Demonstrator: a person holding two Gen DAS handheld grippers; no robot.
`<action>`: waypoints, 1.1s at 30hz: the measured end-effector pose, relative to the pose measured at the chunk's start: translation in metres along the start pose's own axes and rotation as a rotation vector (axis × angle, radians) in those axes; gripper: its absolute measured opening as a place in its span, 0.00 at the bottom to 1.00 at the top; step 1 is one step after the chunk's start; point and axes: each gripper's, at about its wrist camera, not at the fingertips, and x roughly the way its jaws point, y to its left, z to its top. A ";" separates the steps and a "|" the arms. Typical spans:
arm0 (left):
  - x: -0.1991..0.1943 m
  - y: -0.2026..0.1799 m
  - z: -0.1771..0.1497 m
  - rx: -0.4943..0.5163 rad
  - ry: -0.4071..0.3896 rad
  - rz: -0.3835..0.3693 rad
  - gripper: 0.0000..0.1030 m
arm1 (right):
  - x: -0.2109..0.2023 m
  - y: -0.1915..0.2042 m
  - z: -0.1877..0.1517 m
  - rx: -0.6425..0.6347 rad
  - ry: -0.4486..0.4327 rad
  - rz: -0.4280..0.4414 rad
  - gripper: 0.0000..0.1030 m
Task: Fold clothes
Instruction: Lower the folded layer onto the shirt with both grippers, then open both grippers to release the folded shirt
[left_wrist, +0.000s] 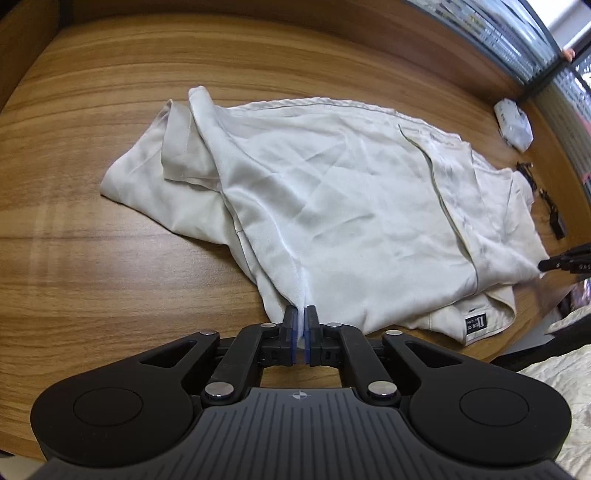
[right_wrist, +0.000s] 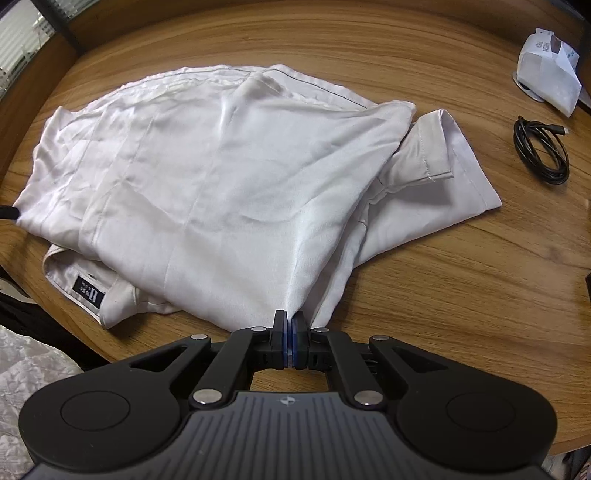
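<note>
Your left gripper (left_wrist: 303, 314) and right gripper (right_wrist: 289, 317) each pinch a corner of the cream shirt (left_wrist: 332, 206), fingers nearly closed; it lies half-folded on the table (left_wrist: 110, 92). Next, release both corners gently

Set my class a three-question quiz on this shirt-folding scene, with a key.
1. True or false: the coiled cable lies on the shirt.
2. What sits between the left tongs? A shirt cloth, B cable, C nothing.
3. What colour is the shirt's label?
Key: 1 false, it lies on the table beside the shirt; 2 A; 3 black.
</note>
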 end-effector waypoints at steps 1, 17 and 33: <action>0.000 0.002 0.000 -0.016 0.003 -0.006 0.28 | 0.000 -0.001 0.000 0.012 -0.001 0.007 0.12; 0.015 0.010 0.020 -0.090 -0.011 -0.040 0.35 | 0.012 -0.010 0.013 0.083 -0.002 -0.046 0.28; 0.001 0.009 0.023 -0.055 -0.035 -0.069 0.01 | 0.008 -0.004 0.024 0.065 0.004 -0.038 0.01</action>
